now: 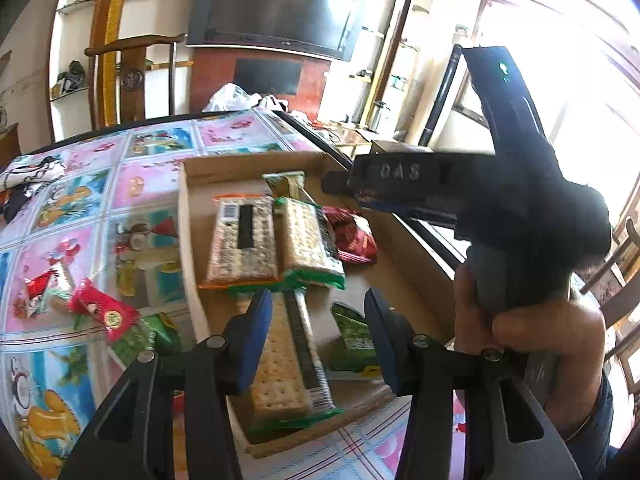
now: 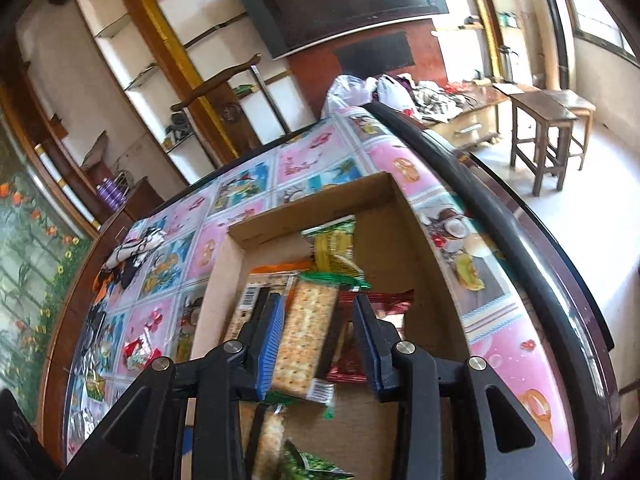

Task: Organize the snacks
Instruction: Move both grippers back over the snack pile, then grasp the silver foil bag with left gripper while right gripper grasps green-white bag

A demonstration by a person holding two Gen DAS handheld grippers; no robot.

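A shallow cardboard box lies on the patterned tablecloth and holds several snack packs. My left gripper is open above a green-edged cracker pack at the box's near end. Beyond it lie an orange-edged cracker pack, another green cracker pack and a red wrapper. My right gripper is open over the green cracker pack and the red wrapper. The right gripper's body shows in the left wrist view above the box's right side.
Loose snacks lie on the table left of the box: a red pack, a green pack and others. A cloth lies at the far left. The table's dark edge runs on the right; wooden stools stand beyond.
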